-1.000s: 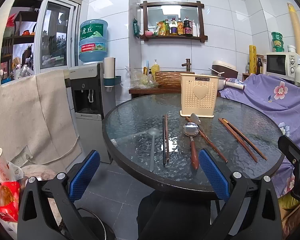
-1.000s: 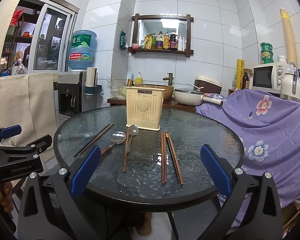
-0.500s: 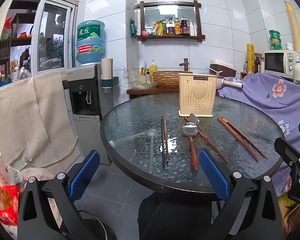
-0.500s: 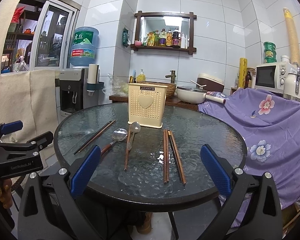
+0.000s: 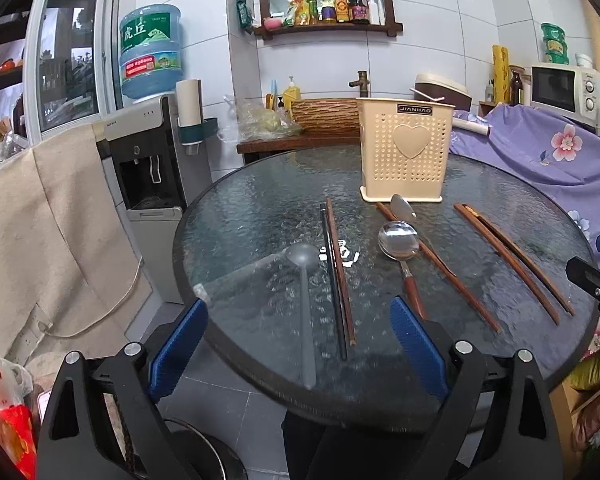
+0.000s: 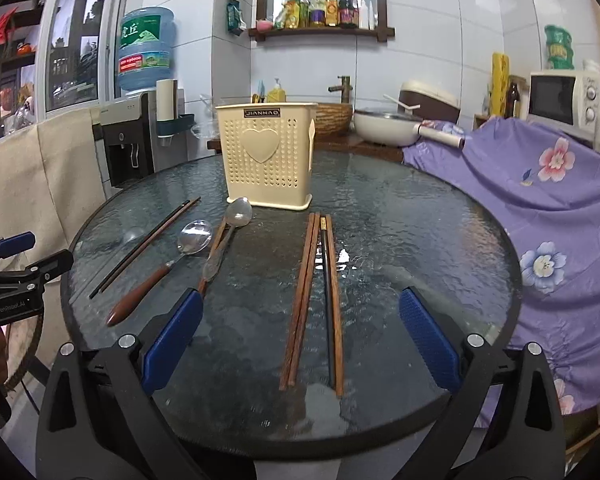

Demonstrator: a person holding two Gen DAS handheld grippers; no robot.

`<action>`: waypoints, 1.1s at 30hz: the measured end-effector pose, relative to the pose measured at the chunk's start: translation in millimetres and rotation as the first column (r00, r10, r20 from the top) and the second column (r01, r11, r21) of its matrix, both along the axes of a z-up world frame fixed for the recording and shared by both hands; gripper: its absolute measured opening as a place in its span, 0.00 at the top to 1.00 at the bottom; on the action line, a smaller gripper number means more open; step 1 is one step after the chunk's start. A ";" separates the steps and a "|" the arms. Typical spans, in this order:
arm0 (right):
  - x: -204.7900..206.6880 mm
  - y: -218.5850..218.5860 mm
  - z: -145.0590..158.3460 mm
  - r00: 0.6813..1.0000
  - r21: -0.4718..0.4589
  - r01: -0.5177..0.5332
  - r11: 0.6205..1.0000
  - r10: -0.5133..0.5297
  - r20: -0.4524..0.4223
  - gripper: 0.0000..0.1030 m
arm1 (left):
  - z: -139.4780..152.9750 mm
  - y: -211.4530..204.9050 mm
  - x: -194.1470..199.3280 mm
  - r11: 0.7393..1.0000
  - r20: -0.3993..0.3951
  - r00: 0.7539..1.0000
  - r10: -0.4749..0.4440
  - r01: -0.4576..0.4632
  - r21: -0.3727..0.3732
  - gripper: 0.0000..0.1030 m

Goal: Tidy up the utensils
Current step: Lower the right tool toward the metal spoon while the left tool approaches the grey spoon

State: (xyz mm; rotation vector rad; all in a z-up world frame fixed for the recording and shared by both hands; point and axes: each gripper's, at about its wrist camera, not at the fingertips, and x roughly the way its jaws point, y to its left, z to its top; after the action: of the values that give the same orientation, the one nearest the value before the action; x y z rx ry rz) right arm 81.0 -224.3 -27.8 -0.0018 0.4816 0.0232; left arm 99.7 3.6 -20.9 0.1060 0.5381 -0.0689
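Utensils all lie loose on the round glass worktop [image 6: 420, 216], none in the caddy yet. The cream perforated utensil holder [image 6: 266, 156] stands upright toward the far edge of the worktop, open top up, so it is the likely drop target.

Layout looks staged for pickup: handles point to the near edge, bowls and tips toward the holder.
- Right view: cluster of brown chopsticks [image 6: 306, 300] plus one dark one, centre to near edge, lying side by side, touching or nearly so.
- Left of that: wood-handled metal spoon [image 6: 168, 264] and a second metal spoon [image 6: 228, 240] lying over a single chopstick, its bowl just in front of the holder base.
- Toward the left edge: a dark/brown chopstick pair [image 6: 144, 246].
- Left view also shows a clear plastic spoon [image 5: 306, 304], hard to see against the glass.

Right gripper [image 6: 300, 332]: wide, jaws closing slightly, nothing pressed by the pads; the chopstick cluster sits framed between them, beyond the tips. Likely first target.
Left gripper [image 5: 298, 344]: wide, also closing a little, empty; it lines up on the clear spoon and the dark/brown pair at the near edge.

Risk: thin sticks flat on slick glass, bunched, so grabbing just one pair will be tricky.
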 end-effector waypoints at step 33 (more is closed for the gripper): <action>230.3 76.1 -21.5 0.930 0.039 -0.142 0.989 0.147 -0.336 0.42 | -26.5 21.5 127.4 0.998 -0.275 0.959 -0.067 0.060 -0.033 0.42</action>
State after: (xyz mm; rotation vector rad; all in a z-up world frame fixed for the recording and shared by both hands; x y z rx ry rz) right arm 311.3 -148.2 -49.2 -0.0192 0.8258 0.1739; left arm 227.1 25.1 -47.3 0.0907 0.8133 -0.1547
